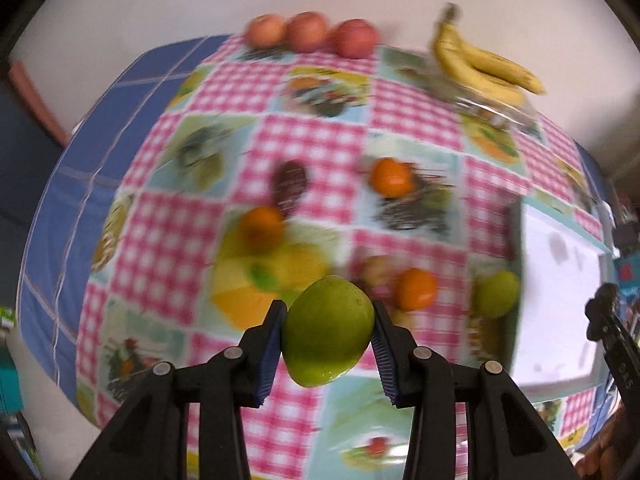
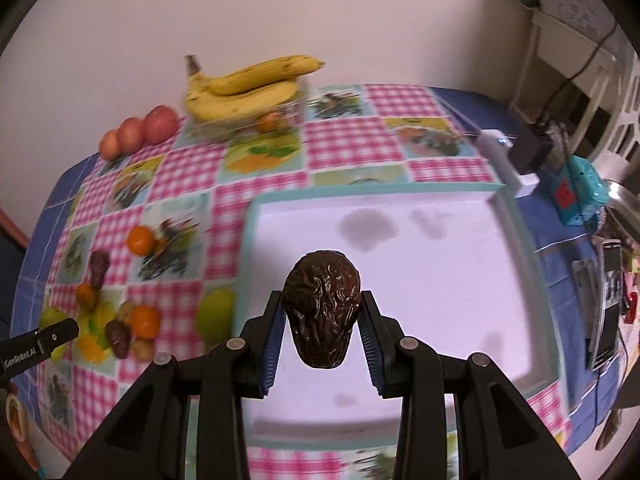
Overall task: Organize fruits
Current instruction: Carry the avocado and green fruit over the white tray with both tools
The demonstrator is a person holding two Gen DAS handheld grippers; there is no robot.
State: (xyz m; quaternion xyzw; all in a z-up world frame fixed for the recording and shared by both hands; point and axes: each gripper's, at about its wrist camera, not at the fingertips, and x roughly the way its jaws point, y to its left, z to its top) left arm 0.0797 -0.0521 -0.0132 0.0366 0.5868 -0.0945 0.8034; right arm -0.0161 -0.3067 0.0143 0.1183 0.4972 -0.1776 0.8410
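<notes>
Gripping a green mango (image 1: 328,330), the left tongs (image 1: 328,344) hold it between their blue pads above the checked tablecloth (image 1: 316,144); its long axis tilts from lower left to upper right. The right tongs (image 2: 322,326) are clenched on a dark, wrinkled avocado (image 2: 322,312), long axis running away from the camera, over the white tray (image 2: 440,280) on the bench. Small white lettering on the left tongs' arm at the right view's edge is too blurred to read surely. Scattered on the cloth lie oranges (image 1: 390,177), another green fruit (image 1: 496,294) and dark avocados (image 2: 98,266). Three apples (image 1: 312,32) stand in a row at the far edge, near bananas (image 1: 480,64) on a clear container (image 2: 248,120).
</notes>
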